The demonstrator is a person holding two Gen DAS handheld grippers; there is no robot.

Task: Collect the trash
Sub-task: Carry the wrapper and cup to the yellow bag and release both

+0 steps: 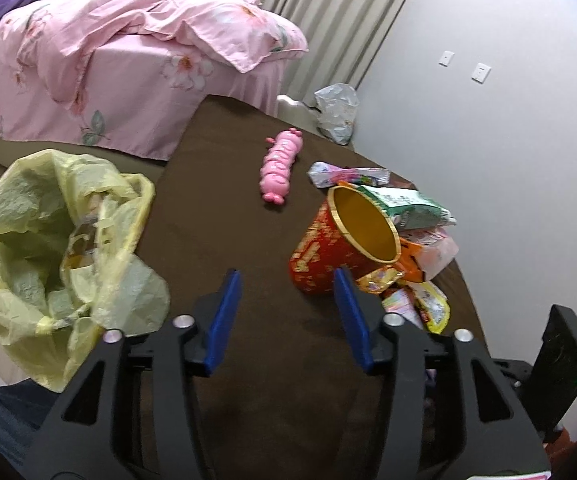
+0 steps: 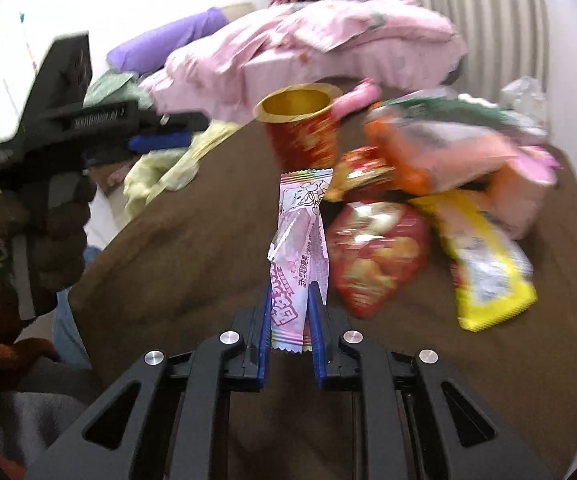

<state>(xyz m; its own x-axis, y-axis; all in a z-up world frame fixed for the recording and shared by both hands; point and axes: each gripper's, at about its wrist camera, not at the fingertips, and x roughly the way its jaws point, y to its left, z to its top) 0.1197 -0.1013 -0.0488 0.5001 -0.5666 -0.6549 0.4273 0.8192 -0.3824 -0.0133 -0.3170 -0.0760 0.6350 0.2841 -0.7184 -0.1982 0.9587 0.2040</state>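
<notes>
My right gripper [image 2: 291,292] is shut on the lower end of a pink candy wrapper [image 2: 300,236], which stands up between the blue pads above the brown table [image 2: 192,240]. Behind it lie a tipped red paper cup [image 2: 300,128], a red snack packet [image 2: 376,256] and a yellow packet [image 2: 488,276]. My left gripper [image 1: 287,276] is open with nothing between its fingers. It hovers over the table between the open yellow trash bag [image 1: 48,240] and the red cup [image 1: 328,252]. A pile of wrappers [image 1: 416,216] lies behind that cup.
A pink toy [image 1: 280,164] lies mid-table. A bed with a pink quilt [image 1: 108,60] stands behind the table, a clear plastic bag [image 1: 336,112] at the far corner, a grey wall [image 1: 488,160] to the right. A gloved hand [image 2: 60,220] holds the left gripper.
</notes>
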